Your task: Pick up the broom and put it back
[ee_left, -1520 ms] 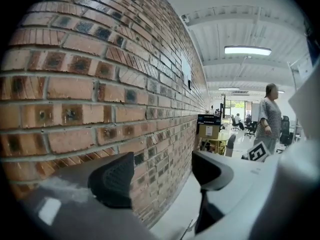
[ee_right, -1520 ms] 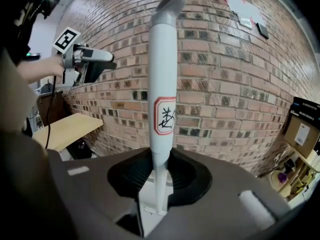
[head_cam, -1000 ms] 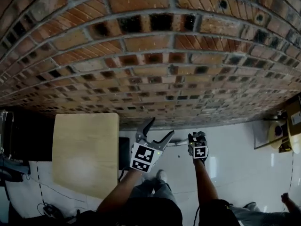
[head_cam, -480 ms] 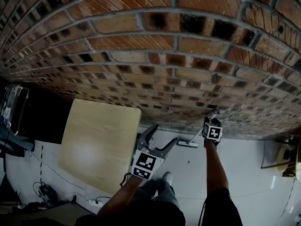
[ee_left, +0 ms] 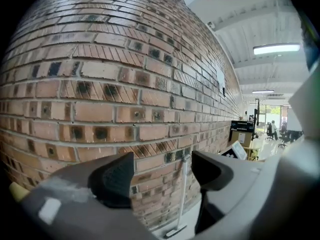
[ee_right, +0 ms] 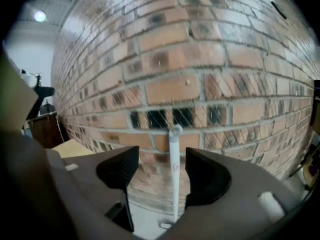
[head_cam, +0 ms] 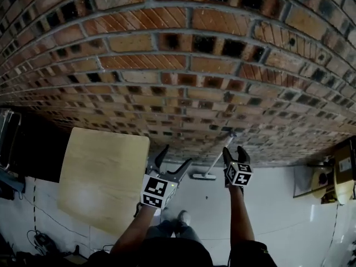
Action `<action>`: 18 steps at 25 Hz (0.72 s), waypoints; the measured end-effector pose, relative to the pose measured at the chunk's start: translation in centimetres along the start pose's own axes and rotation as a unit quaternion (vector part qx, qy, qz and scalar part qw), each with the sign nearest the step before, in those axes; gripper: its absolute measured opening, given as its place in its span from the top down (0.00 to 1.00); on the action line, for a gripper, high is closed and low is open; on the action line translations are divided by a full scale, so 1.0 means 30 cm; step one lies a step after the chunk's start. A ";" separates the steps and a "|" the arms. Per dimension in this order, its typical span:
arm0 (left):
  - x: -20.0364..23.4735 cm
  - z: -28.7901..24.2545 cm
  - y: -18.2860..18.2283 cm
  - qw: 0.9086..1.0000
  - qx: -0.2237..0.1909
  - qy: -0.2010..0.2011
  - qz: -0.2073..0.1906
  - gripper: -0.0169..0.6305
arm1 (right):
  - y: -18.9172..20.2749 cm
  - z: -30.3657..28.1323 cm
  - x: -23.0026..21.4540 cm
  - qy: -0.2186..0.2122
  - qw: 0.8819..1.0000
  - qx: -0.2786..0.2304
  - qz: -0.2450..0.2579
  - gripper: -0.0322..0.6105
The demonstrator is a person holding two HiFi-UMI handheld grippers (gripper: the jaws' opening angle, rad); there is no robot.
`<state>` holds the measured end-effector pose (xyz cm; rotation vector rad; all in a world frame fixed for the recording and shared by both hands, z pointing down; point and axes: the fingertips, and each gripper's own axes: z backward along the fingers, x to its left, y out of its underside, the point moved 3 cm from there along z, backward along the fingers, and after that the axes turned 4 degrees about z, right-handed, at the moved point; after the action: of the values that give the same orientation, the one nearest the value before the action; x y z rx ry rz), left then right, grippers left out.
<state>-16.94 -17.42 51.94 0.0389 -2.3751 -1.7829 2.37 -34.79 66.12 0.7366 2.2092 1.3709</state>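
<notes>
– Tongs status? And the broom?
– L tongs wide, empty. R tongs opening, pads off the pole btw them. Slim white-handled broom leans on red brick wall, head on floor, 3 o'clock of L tongs.

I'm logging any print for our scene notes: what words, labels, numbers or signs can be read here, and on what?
No text here can be read.
Broom handle: a small dark mark, too small to read.
Cardboard box: a pale label, too blurred to read.
Dark box in the distance: a pale strip, too small to read.
</notes>
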 end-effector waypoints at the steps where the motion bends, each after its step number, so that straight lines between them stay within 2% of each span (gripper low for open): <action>1: -0.002 0.012 -0.027 1.000 -0.010 0.002 0.000 0.41 | -0.062 0.057 0.030 -0.003 1.000 -0.028 0.001 0.49; 6: -0.022 0.122 -0.183 0.998 -0.064 -0.003 -0.026 0.41 | -0.381 0.358 0.214 -0.009 0.987 -0.149 0.060 0.44; 10: -0.008 0.230 -0.277 0.994 -0.099 -0.028 -0.039 0.41 | -0.572 0.568 0.366 -0.001 0.972 -0.223 0.075 0.45; 13: 0.006 0.299 -0.331 0.991 -0.120 -0.046 -0.040 0.41 | -0.651 0.674 0.467 0.000 0.962 -0.259 0.085 0.45; 18: -0.019 0.353 -0.356 0.989 -0.135 -0.041 -0.041 0.41 | -0.666 0.747 0.579 0.000 0.958 -0.265 0.110 0.45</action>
<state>-18.86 -10.33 38.81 0.0307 -2.1912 -2.1691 -1.36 -15.93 37.25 0.7866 1.6666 1.9567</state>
